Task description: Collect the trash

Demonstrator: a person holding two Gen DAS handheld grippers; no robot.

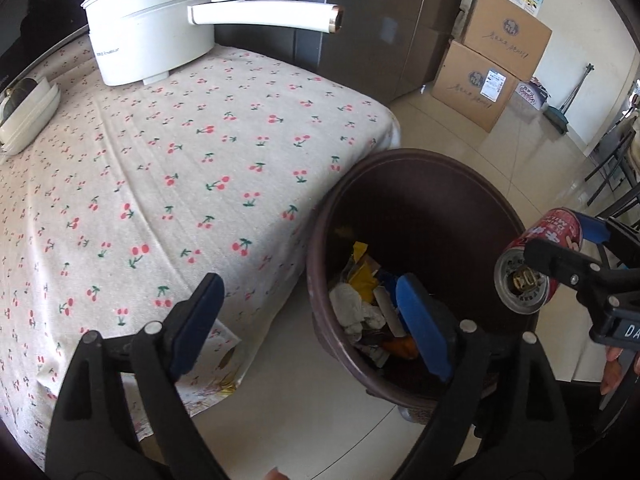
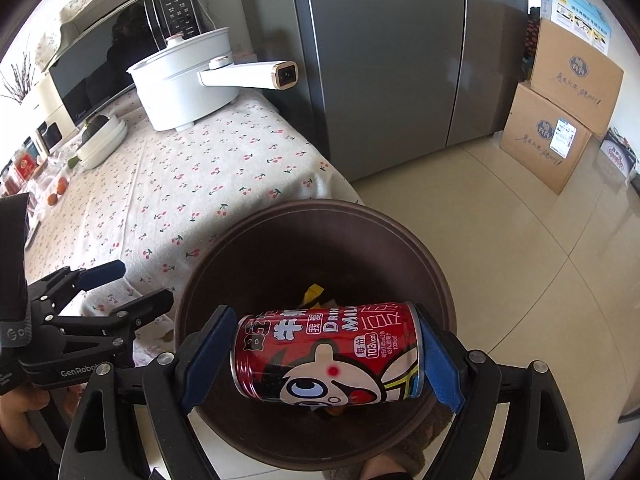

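Trash is lying in the brown bin [image 1: 420, 248] beside the desk [image 1: 180, 160] corner; the left claw [image 1: 308, 320] is hanging spread and empty over the bin's near rim. Right view: the right claw [image 2: 324, 360] is pinching a red can [image 2: 328, 354] sideways above the bin, seemingly for dropping

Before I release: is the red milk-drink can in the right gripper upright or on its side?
On its side. The red milk-drink can lies horizontally, clamped end to end in the right gripper, above the round brown trash bin.
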